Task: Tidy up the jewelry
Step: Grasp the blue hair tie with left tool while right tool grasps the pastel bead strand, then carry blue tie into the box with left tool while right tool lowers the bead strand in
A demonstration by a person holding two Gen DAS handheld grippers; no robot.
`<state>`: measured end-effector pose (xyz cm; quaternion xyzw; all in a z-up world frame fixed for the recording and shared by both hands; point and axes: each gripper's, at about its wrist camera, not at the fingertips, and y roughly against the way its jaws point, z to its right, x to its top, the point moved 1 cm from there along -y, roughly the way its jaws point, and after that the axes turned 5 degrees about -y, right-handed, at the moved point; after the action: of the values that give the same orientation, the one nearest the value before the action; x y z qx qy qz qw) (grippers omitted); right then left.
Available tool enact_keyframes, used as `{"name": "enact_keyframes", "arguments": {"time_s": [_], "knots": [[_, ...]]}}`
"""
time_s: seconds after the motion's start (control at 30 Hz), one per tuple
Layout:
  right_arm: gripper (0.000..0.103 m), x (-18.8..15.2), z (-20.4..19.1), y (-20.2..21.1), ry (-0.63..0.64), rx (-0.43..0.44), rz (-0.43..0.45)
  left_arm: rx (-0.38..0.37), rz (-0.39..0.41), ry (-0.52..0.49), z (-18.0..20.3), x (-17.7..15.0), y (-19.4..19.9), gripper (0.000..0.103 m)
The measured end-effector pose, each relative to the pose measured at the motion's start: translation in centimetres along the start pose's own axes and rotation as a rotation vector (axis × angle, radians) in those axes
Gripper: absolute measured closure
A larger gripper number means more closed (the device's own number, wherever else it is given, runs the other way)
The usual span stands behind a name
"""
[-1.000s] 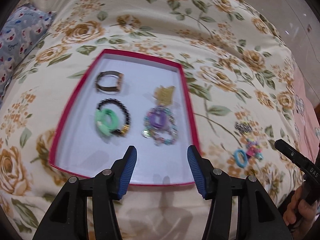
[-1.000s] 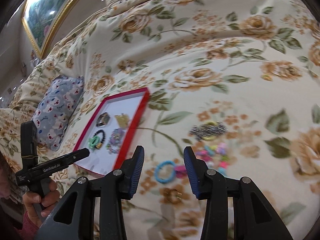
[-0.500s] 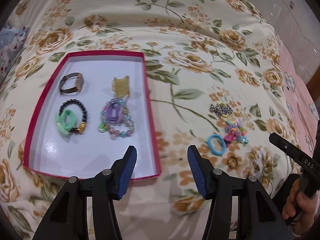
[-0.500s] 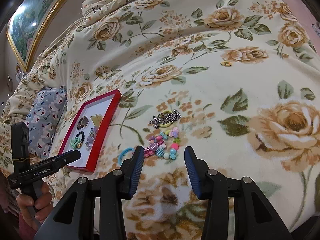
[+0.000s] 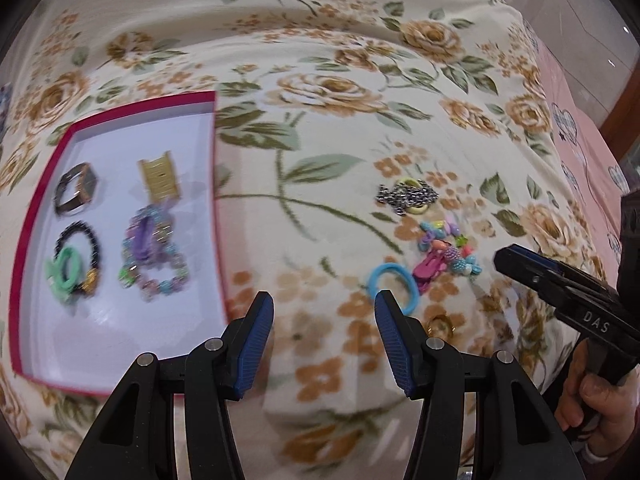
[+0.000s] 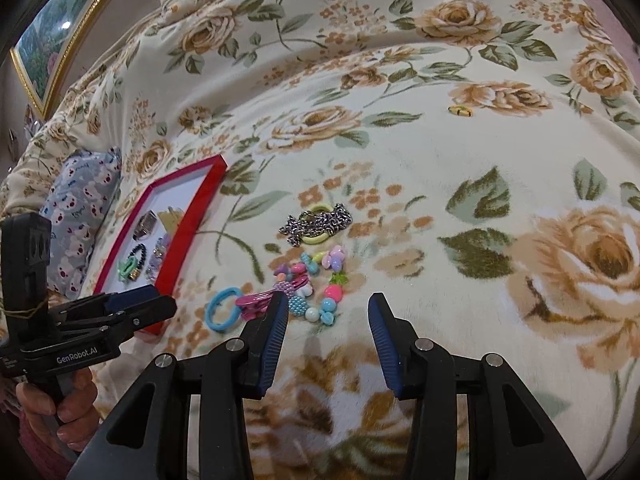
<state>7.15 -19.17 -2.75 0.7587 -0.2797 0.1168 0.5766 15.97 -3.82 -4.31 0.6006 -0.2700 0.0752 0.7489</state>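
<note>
Lying loose on the plush floral blanket (image 6: 460, 168) is a small cluster of jewelry: a silvery chain (image 6: 318, 222) heaped over a pale yellow-green ring (image 6: 316, 237), a string of chunky pastel beads (image 6: 316, 280) in round and flower shapes, a pink clip (image 6: 256, 301) and a smooth blue loop (image 6: 222, 309). A small gold ring (image 5: 440, 325) sits on the fabric just beside the blue loop in the left wrist view, and another small gold band (image 6: 460, 111) lies well apart, farther up the blanket.

To the left of the cluster rests a shallow red-rimmed tray (image 5: 218, 216) with a glossy white floor. It holds a watch-like band (image 5: 76, 189), a flat gold piece (image 5: 159, 178), a dark beaded bracelet (image 5: 78, 240) with a mint green ring (image 5: 64, 274) over it, and a lilac and pastel beaded bracelet (image 5: 154, 256).

The left gripper (image 5: 324, 340) hovers over bare blanket between tray and cluster, its ribbed blue pads (image 5: 258, 344) parted about halfway with nothing between them. The right gripper (image 6: 328, 344) hangs just below the beads, its ribbed blue pads (image 6: 274, 340) partly open and gripping nothing; one pad's tip overlaps the pink clip in view, though contact cannot be judged. A hand (image 6: 60, 400) grips each black plastic handle. A grey patterned pillow (image 6: 80, 204) lies beyond the tray, below a gilt-framed picture (image 6: 52, 36).
</note>
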Motion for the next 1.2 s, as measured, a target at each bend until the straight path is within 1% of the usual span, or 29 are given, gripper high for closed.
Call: {"name": "enact_keyframes", "arguments": {"time_s": [0.13, 0.27, 0.33, 0.37, 0.4, 0.43, 0.47, 0.5, 0.53, 0.57, 0.6, 0.63, 0.73, 0.83, 1.0, 1.2], "knots": [[0.062, 0.5, 0.0, -1.1, 0.020, -0.012, -0.019, 0.000, -0.021, -0.040, 1.2, 0.9, -2.1, 0.051], [0.062, 0.6, -0.3, -2.4, 0.048, -0.033, -0.046, 0.008, -0.068, -0.079, 2.3, 1.3, -4.5, 0.052], [0.065, 0.4, -0.3, -3.5, 0.067, -0.046, -0.082, 0.026, -0.083, -0.104, 2.8, 1.2, -5.5, 0.052], [0.066, 0.3, -0.4, -3.8, 0.076, -0.049, -0.085, 0.034, -0.081, -0.116, 3.0, 1.2, -5.8, 0.053], [0.068, 0.2, -0.4, -3.8, 0.081, -0.052, -0.080, 0.039, -0.077, -0.128, 3.2, 1.1, -6.0, 0.055], [0.072, 0.2, -0.4, -3.8, 0.087, -0.060, -0.078, 0.042, -0.072, -0.139, 3.4, 1.1, -6.1, 0.061], [0.084, 0.2, -0.4, -4.0, 0.091, -0.079, -0.085, 0.042, -0.068, -0.149, 3.5, 1.1, -6.1, 0.065], [0.089, 0.2, -0.3, -4.2, 0.090, -0.084, -0.086, 0.043, -0.063, -0.156, 3.7, 1.0, -6.1, 0.076], [0.090, 0.1, -0.2, -4.1, 0.090, -0.083, -0.083, 0.042, -0.057, -0.166, 3.8, 1.1, -6.1, 0.088], [0.094, 0.1, -0.3, -4.1, 0.094, -0.086, -0.082, 0.035, -0.056, -0.169, 3.9, 1.1, -6.1, 0.093], [0.094, 0.1, -0.4, -4.0, 0.100, -0.090, -0.078, 0.030, -0.055, -0.169, 3.9, 1.1, -6.1, 0.098], [0.094, 0.1, -0.5, -3.8, 0.103, -0.092, -0.071, 0.029, -0.051, -0.165, 3.8, 1.1, -6.0, 0.099], [0.094, 0.3, -0.8, -3.1, 0.099, -0.079, -0.053, 0.007, -0.035, -0.138, 3.3, 1.0, -5.4, 0.101], [0.095, 0.7, -1.4, -1.7, 0.100, -0.062, -0.015, -0.014, -0.012, -0.116, 2.5, 0.8, -4.0, 0.101], [0.095, 1.7, -2.9, 0.5, 0.111, -0.034, 0.049, -0.018, 0.030, -0.089, 1.5, 0.5, -1.4, 0.101], [0.095, 2.4, -5.0, 2.0, 0.143, -0.004, 0.085, -0.016, 0.074, -0.035, -0.4, -0.2, 1.6, 0.101]]}}
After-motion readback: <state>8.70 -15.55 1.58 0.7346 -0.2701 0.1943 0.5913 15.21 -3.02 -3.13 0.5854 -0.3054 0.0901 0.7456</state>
